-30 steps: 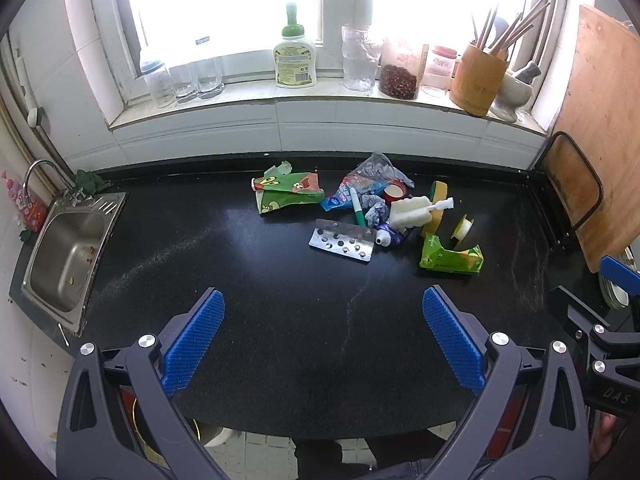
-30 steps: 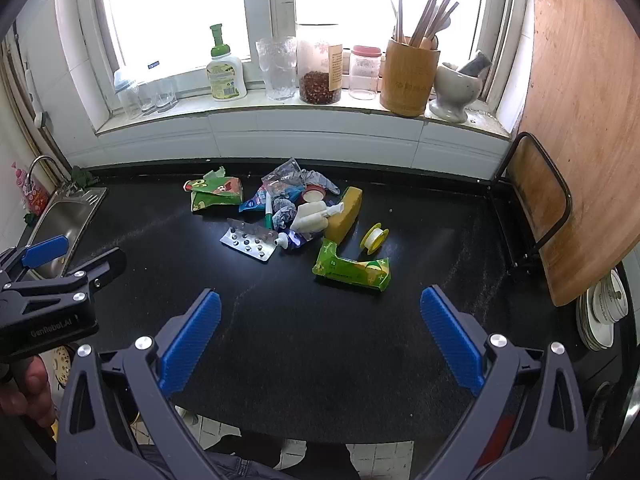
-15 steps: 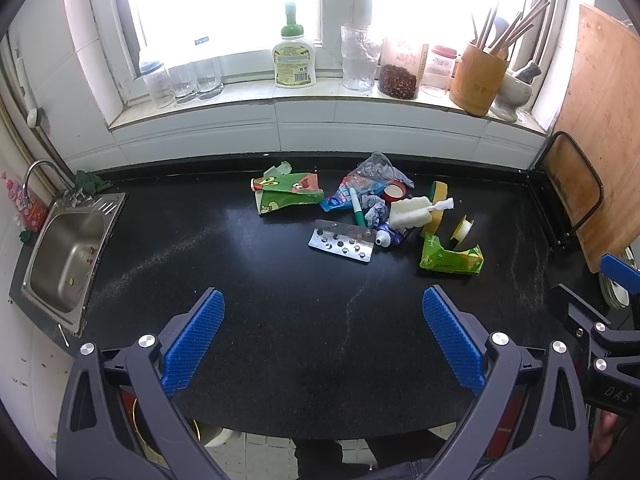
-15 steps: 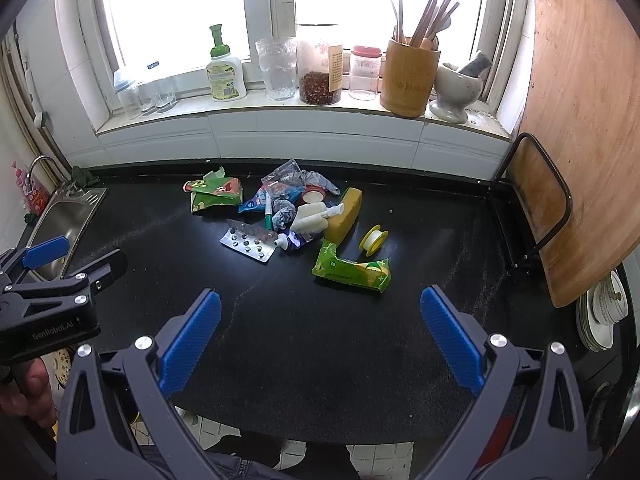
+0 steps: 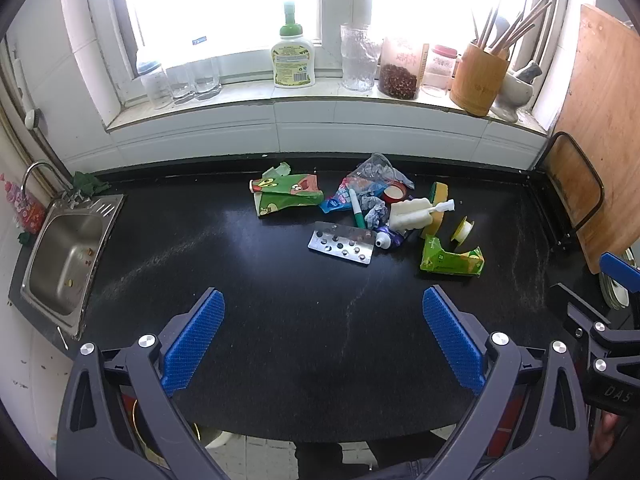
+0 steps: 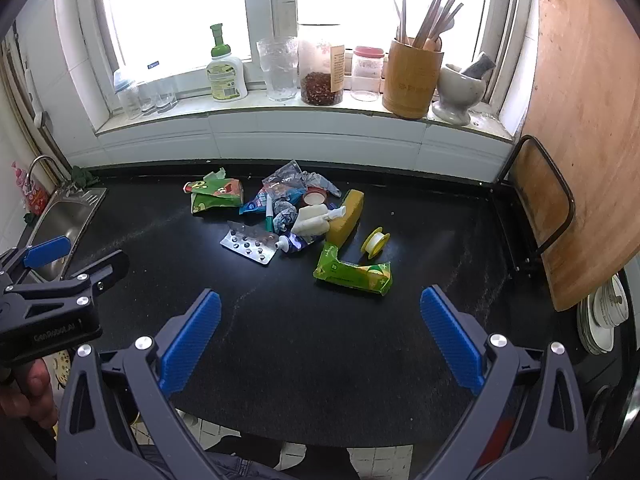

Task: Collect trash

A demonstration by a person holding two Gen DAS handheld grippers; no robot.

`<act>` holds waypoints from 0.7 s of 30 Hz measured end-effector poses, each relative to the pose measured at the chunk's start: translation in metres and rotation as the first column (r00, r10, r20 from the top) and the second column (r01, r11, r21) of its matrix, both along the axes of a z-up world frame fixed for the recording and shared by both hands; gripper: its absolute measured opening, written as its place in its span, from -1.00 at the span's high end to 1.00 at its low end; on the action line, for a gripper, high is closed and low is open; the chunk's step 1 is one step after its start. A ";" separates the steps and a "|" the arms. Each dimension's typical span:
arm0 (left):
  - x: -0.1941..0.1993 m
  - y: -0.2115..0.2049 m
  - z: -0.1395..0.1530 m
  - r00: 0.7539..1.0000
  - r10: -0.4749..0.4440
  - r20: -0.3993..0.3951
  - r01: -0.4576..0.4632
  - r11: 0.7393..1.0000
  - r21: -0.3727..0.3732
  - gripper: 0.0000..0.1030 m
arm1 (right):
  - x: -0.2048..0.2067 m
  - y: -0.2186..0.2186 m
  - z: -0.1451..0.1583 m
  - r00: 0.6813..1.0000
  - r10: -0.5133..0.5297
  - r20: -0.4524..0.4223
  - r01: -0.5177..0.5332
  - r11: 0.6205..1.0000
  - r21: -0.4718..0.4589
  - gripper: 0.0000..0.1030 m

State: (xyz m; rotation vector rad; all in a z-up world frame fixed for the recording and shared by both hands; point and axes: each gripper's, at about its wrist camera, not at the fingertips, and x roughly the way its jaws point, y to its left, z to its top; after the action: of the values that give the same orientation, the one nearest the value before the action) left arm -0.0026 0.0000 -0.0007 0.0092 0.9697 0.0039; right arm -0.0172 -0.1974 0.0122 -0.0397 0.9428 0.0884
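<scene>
A heap of trash lies on the black counter (image 5: 280, 300): a green snack packet (image 5: 286, 196), a silver pill blister (image 5: 342, 243), a green carton (image 5: 450, 260), a yellow sponge (image 5: 436, 208), a white tape roll (image 5: 463, 229), a green marker (image 5: 357, 210) and crumpled wrappers (image 5: 370, 184). The heap also shows in the right wrist view, with the carton (image 6: 352, 270) and blister (image 6: 248, 243). My left gripper (image 5: 324, 332) is open and empty, well short of the heap. My right gripper (image 6: 320, 330) is open and empty, near the counter's front.
A steel sink (image 5: 64, 256) is set in the counter's left end. The windowsill holds a soap bottle (image 5: 292, 60), jars and a bamboo utensil holder (image 5: 478, 80). A wooden board (image 6: 580, 128) leans in a rack at the right. Plates (image 6: 604, 316) stand beyond it.
</scene>
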 end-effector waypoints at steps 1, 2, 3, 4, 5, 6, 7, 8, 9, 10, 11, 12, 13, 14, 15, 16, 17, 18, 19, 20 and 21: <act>0.000 0.000 0.000 1.000 0.001 0.000 -0.001 1.000 -0.001 -0.88 | 0.001 0.000 0.000 1.000 -0.001 -0.002 0.001 1.000 0.000 -0.89; 0.000 0.000 0.000 1.000 0.000 0.000 0.000 1.000 -0.001 -0.88 | 0.002 0.001 0.000 1.000 -0.002 -0.002 0.002 1.000 -0.001 -0.89; 0.000 0.000 0.000 1.000 0.000 -0.001 0.000 1.000 0.000 -0.88 | 0.001 0.000 0.000 1.000 -0.001 -0.001 0.001 1.000 -0.001 -0.89; 0.000 0.000 0.000 1.000 0.001 0.000 -0.001 1.000 0.000 -0.88 | 0.001 0.000 0.000 1.000 0.000 -0.001 0.000 1.000 0.000 -0.89; 0.000 0.000 0.000 1.000 0.002 0.000 -0.002 1.000 0.000 -0.88 | 0.001 0.000 0.000 1.000 -0.001 0.000 0.001 1.000 0.001 -0.89; 0.000 0.000 0.000 1.000 0.001 -0.001 -0.001 1.000 0.000 -0.88 | 0.002 0.000 0.000 1.000 0.000 0.000 0.000 1.000 0.000 -0.89; 0.000 0.000 0.000 1.000 0.001 0.000 -0.001 1.000 0.000 -0.88 | 0.003 0.000 0.000 1.000 0.000 0.000 0.000 1.000 0.000 -0.89; 0.000 0.000 0.000 1.000 0.000 0.000 0.000 1.000 0.000 -0.88 | 0.003 0.000 0.000 1.000 -0.001 -0.001 0.001 1.000 0.000 -0.89; 0.000 0.000 0.000 1.000 0.000 0.000 0.000 1.000 -0.001 -0.88 | 0.002 0.000 0.000 1.000 -0.001 -0.003 0.001 1.000 0.001 -0.89; 0.001 -0.001 -0.001 1.000 -0.001 0.000 0.001 1.000 0.001 -0.88 | 0.002 0.000 0.000 1.000 0.000 -0.002 0.000 1.000 0.000 -0.89; 0.002 -0.001 -0.002 1.000 -0.002 -0.003 0.002 1.000 0.002 -0.88 | 0.002 0.000 0.000 1.000 0.000 -0.002 0.000 1.000 -0.001 -0.89; 0.004 -0.001 -0.003 1.000 -0.002 -0.005 0.002 1.000 0.001 -0.88 | 0.004 0.000 0.000 1.000 0.000 -0.002 0.000 1.000 0.000 -0.89; 0.005 -0.001 -0.004 1.000 -0.002 -0.006 0.002 1.000 0.000 -0.88 | 0.004 0.000 0.000 1.000 0.000 -0.002 0.000 1.000 0.001 -0.89; 0.007 -0.001 -0.004 1.000 -0.001 -0.007 0.001 1.000 0.001 -0.88 | 0.004 0.000 -0.001 1.000 -0.001 -0.002 0.001 1.000 0.000 -0.89; 0.008 -0.001 -0.005 1.000 -0.002 -0.007 0.002 1.000 0.000 -0.88 | 0.005 0.000 -0.001 1.000 -0.001 -0.002 0.001 1.000 0.000 -0.89; 0.008 -0.001 -0.005 1.000 -0.003 -0.007 0.003 1.000 0.000 -0.88 | 0.004 0.000 -0.001 1.000 -0.001 -0.004 0.001 1.000 0.001 -0.89; 0.008 -0.001 -0.005 1.000 -0.002 -0.007 0.002 1.000 0.001 -0.88 | 0.005 0.000 -0.001 1.000 -0.001 -0.004 0.001 1.000 0.002 -0.89; 0.007 -0.001 -0.005 1.000 -0.002 -0.008 0.002 1.000 0.000 -0.88 | 0.004 -0.001 -0.001 1.000 0.000 -0.003 0.000 1.000 0.000 -0.89; 0.008 -0.001 -0.005 1.000 -0.004 -0.009 0.004 1.000 0.000 -0.88 | 0.004 -0.001 -0.001 1.000 0.000 -0.003 0.000 1.000 0.000 -0.89; 0.009 -0.002 -0.006 1.000 -0.006 -0.008 0.006 1.000 0.002 -0.88 | 0.004 -0.001 -0.001 1.000 0.000 -0.002 0.000 1.000 0.001 -0.89; 0.010 -0.003 -0.006 1.000 -0.007 -0.008 0.007 1.000 0.004 -0.88 | 0.004 -0.001 -0.001 1.000 -0.001 -0.002 0.001 1.000 0.002 -0.89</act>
State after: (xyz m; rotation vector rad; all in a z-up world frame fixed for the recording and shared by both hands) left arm 0.0071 -0.0025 -0.0064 0.0166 0.9777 -0.0008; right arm -0.0132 -0.1987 0.0107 -0.0376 0.9444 0.0884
